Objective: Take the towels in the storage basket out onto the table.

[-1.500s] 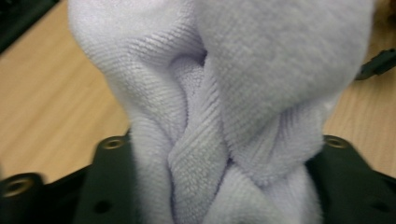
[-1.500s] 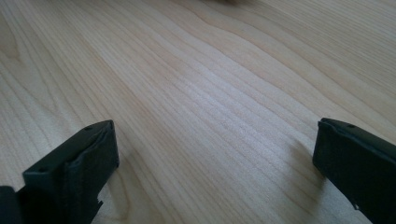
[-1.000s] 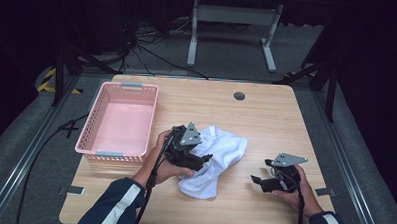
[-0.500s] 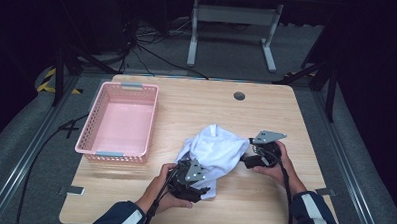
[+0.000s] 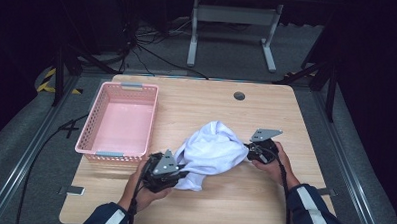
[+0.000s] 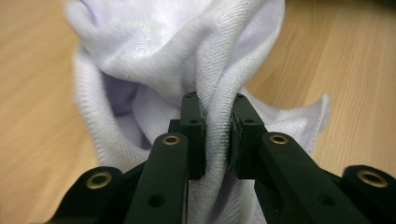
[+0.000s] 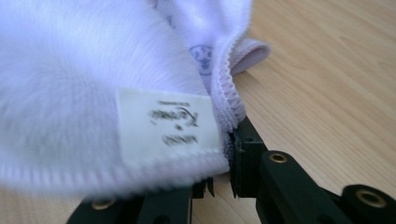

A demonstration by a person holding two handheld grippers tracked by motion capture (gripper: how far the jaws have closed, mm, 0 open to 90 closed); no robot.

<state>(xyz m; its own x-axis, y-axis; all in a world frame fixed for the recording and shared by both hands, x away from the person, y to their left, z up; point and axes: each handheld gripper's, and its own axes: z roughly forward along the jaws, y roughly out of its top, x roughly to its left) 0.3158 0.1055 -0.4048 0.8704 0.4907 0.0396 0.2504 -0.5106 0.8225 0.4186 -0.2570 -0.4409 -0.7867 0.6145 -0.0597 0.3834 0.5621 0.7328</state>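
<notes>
White towel [image 5: 211, 151], bunched on bench [image 5: 196, 107], slung between left hand-held gripper [image 5: 182, 174] and right hand-held gripper [image 5: 249, 153], each just closed, pinching an opposite edge.

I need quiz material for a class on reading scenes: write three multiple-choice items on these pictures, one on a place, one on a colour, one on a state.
1. Where does the basket stand?
A. on the table's left part
B. on the floor
C. on top of the cloth

2. What colour is the cloth?
A. pink
B. white
C. black

3. How does the left gripper stand?
A. wide open above the table
B. shut on the cloth
C. shut on the basket's rim

Key: 1 A, the high view shows it left of the cloth on the wood; 2 B, the towelling is white in every view; 3 B, the left gripper view shows a fold pinched between the pads.
</notes>
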